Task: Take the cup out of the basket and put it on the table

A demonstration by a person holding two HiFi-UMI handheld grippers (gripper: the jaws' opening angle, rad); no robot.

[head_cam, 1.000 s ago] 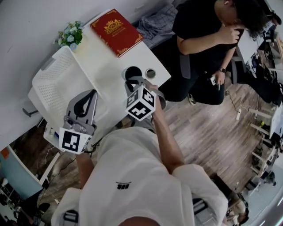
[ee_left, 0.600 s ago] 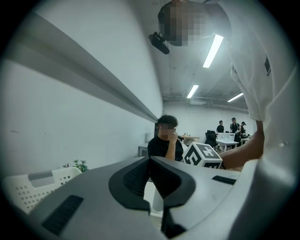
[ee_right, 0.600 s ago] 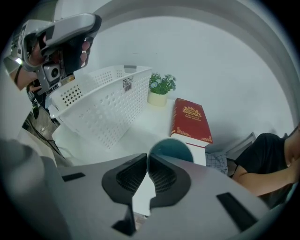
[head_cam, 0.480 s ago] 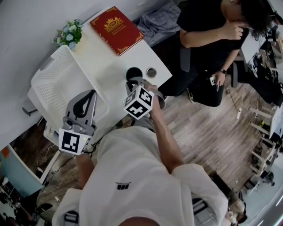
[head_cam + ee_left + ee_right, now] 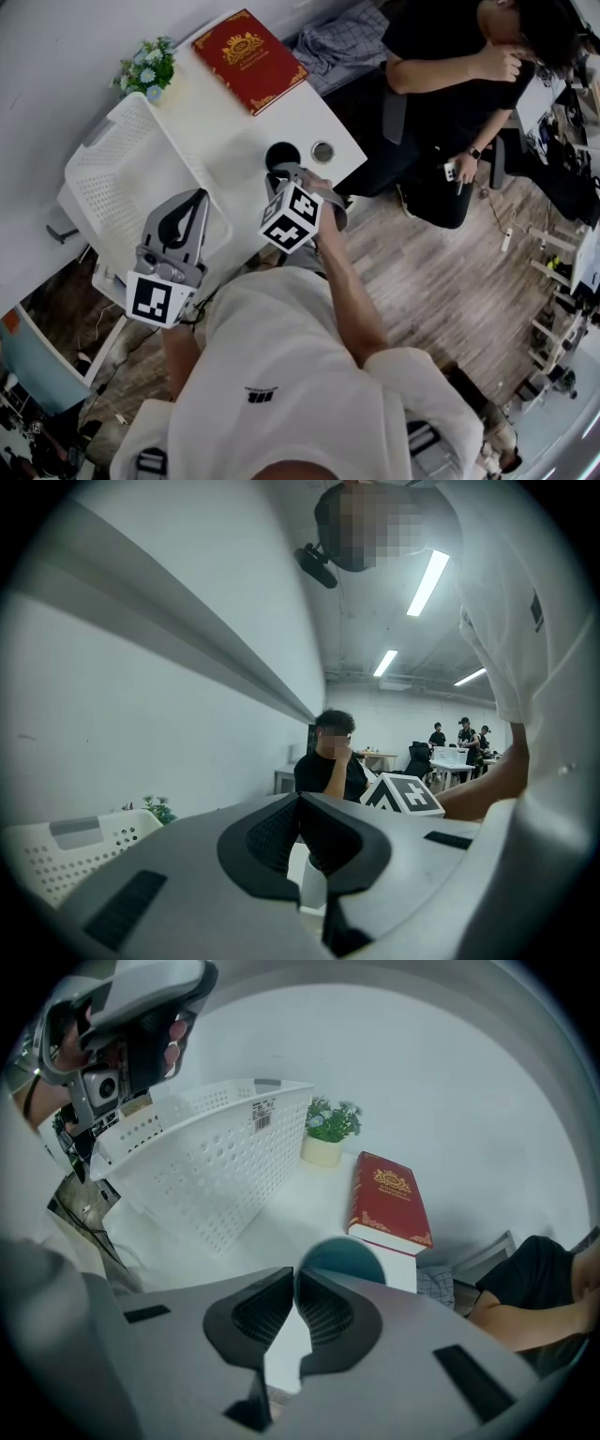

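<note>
The round, dark cup (image 5: 281, 155) is standing upright on the smooth white table (image 5: 230, 127), its teal hollow facing up. The right gripper (image 5: 293, 1277) is pinching its near rim, ribbed pads closed to a slit. The left gripper (image 5: 298, 803) is hovering empty, jaws pressed together, beside the perforated white plastic basket (image 5: 117, 178). A red hardcover book (image 5: 248, 64) is lying beyond.
</note>
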